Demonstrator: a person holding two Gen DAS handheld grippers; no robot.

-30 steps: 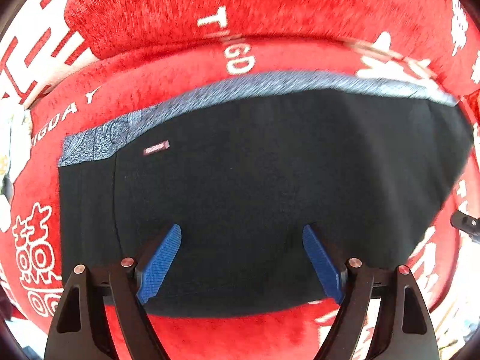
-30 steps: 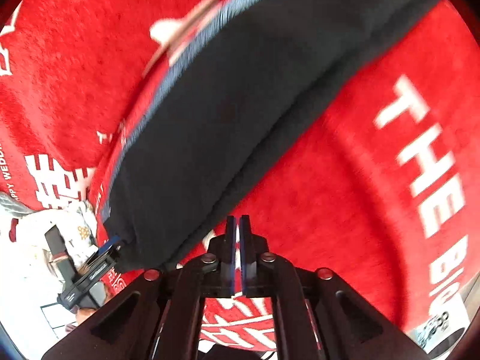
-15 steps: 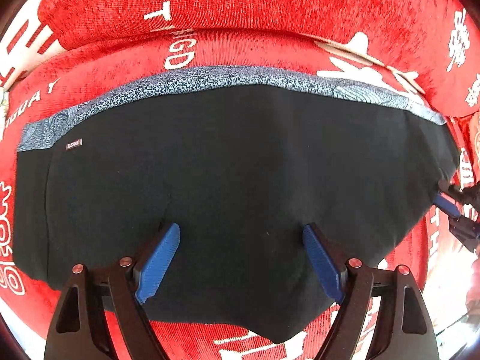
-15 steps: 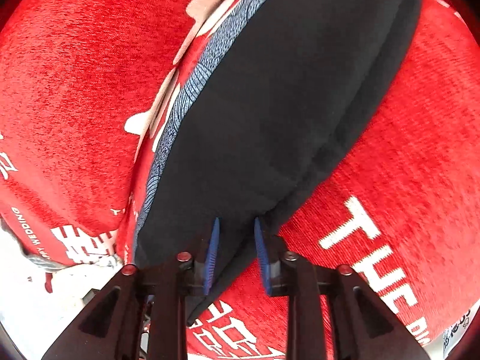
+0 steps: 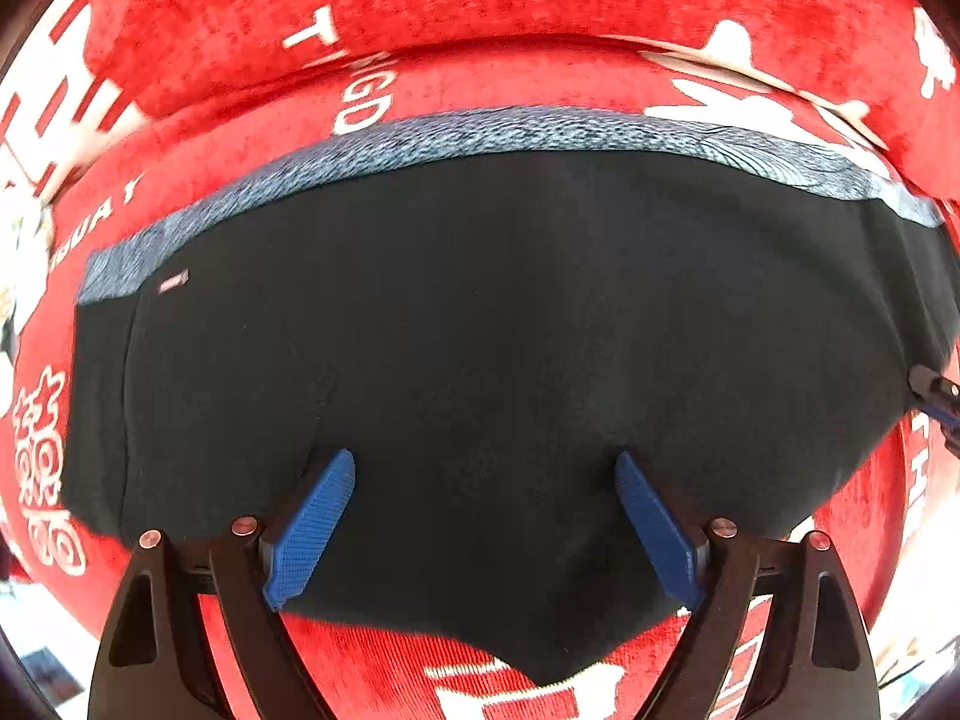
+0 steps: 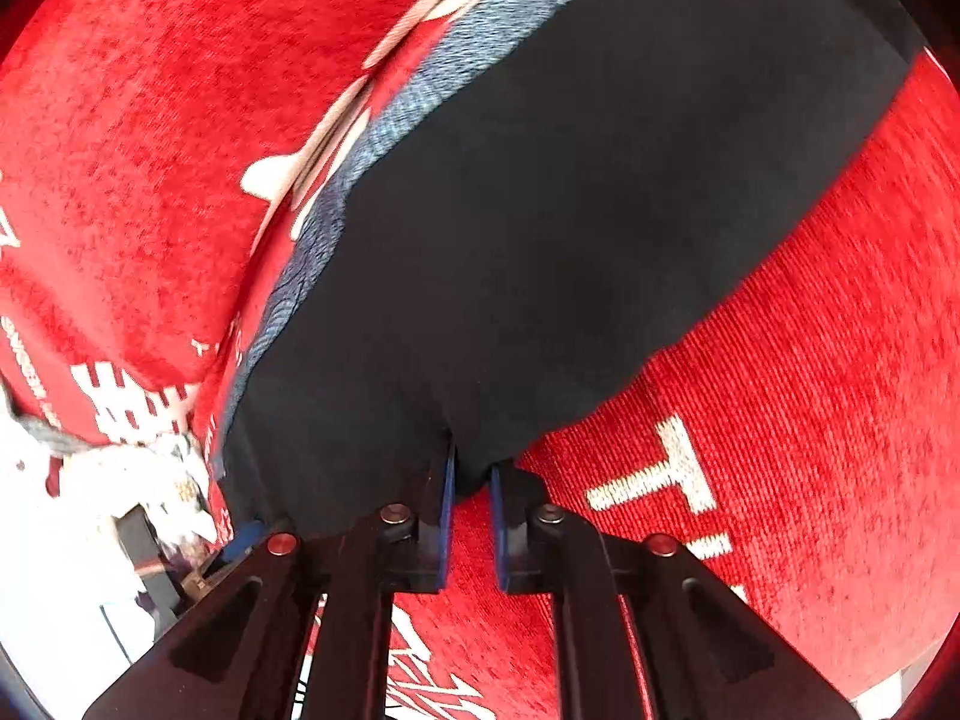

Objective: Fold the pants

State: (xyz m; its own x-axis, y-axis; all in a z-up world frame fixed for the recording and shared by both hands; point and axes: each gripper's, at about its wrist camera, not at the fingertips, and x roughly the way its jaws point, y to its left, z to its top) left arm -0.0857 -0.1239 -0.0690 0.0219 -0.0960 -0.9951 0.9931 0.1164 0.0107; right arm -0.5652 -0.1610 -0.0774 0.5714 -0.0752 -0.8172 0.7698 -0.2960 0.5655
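Left wrist: black pants [image 5: 510, 330] beneath spread left fingers [image 5: 312, 516]; right fingers [image 6: 447, 516] seemingly pinching their edge.

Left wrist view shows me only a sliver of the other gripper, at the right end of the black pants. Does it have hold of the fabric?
Observer: Yes. In the right wrist view, the right gripper has just been closing, and a fold of the pants is pinched between its tips.
Operator: Is that a deep bite?
Observer: No. Only the tips hold fabric. Lower down, the red cloth shows through the narrow gap between the pads.
Operator: Is it gripping the waistband?
Observer: No. The grey patterned waistband runs along the garment's left side in that view. The pinch is on the plain black edge nearest the camera.
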